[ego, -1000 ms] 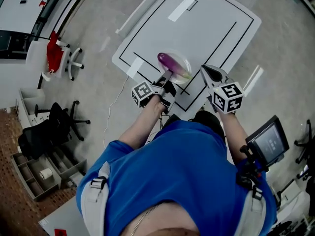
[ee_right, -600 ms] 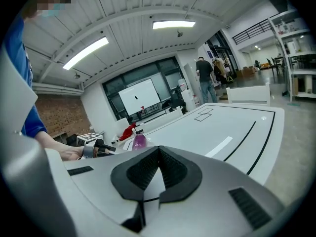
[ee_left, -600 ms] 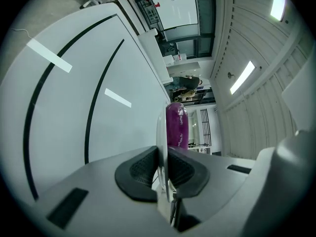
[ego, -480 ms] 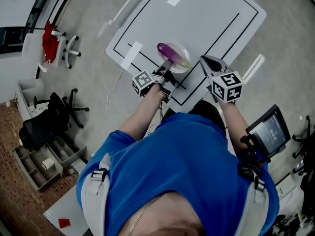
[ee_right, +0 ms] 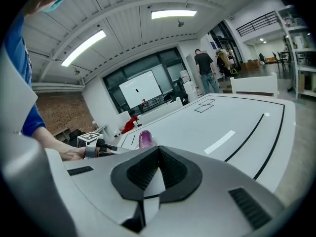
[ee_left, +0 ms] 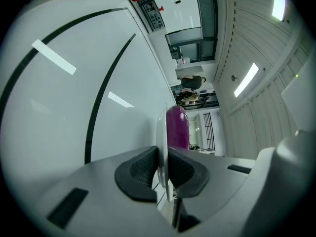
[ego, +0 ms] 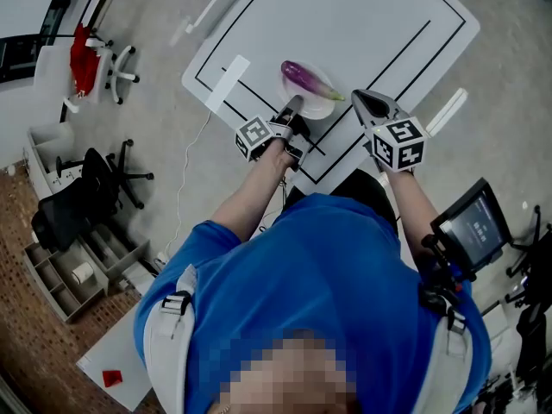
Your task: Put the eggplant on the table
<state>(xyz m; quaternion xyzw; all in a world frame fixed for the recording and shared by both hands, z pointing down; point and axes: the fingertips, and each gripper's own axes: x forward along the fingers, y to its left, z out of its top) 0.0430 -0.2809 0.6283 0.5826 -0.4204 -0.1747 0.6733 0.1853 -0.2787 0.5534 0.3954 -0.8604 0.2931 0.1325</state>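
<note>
- Worktop: white and broad, marked with black lines and a few strips of pale tape. It stands on a grey floor.
- Person: seen from above in a blue shirt, with both forearms stretched towards the near edge of the worktop and a tool in each hand.
- Chairs: a black office chair stands on the floor to the left. Farther back, a white chair carries something red.
- Screen: a small dark one on a stand, at the person's right side.
- Plate: pale and round, over the near part of the worktop and across one of the black lines. The pictures do not show whether it rests on the surface or hangs just above it.
- Left claw: narrow, its two dark pads pressed on the near rim of the plate. The left gripper view shows the rim edge-on between them.
- Right claw: closed, its pads together with nothing between them. It sits just to the right of the plate and does not touch it.
- Eggplant: purple and long, lying on the plate. It reaches from the far left side towards the right rim, well clear of both claws.
</note>
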